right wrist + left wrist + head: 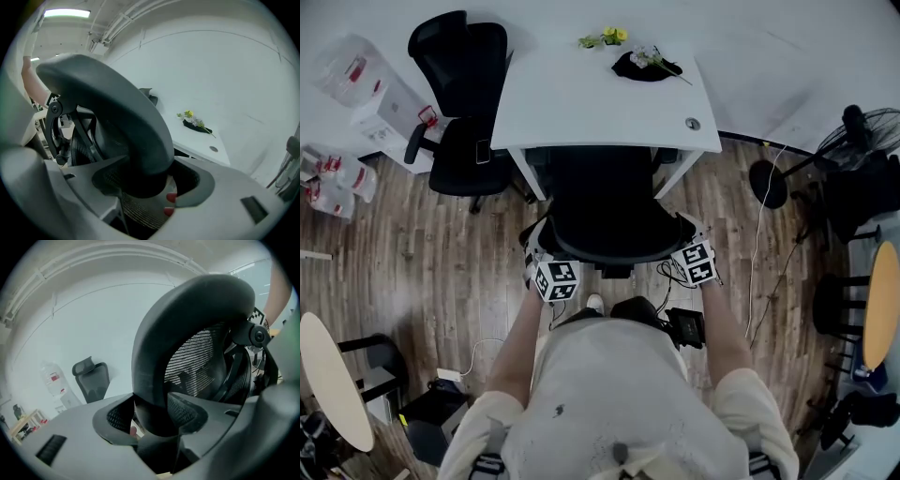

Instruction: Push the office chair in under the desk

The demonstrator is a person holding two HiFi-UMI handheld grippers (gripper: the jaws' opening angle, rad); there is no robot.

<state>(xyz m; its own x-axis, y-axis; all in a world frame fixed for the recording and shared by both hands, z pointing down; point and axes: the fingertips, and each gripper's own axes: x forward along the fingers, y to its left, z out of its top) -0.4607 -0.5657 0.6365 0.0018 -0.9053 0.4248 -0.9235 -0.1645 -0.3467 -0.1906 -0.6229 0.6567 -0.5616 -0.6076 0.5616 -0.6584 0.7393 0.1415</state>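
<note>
Left gripper [151,422] wide, apparently clamping chair backrest [152,341]

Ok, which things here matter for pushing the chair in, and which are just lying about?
For the job:
- office chair
- desk
- left gripper and right gripper, both clamped on the office chair's back

Lying about:
- second chair beside the desk
- flowers on the desktop
- fan
- bagged packages

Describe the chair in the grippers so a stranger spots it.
Find the white desk. The chair stands at its front edge. Only it, not the other chair at the desk's left end, has the left gripper and right gripper on its backrest.
</note>
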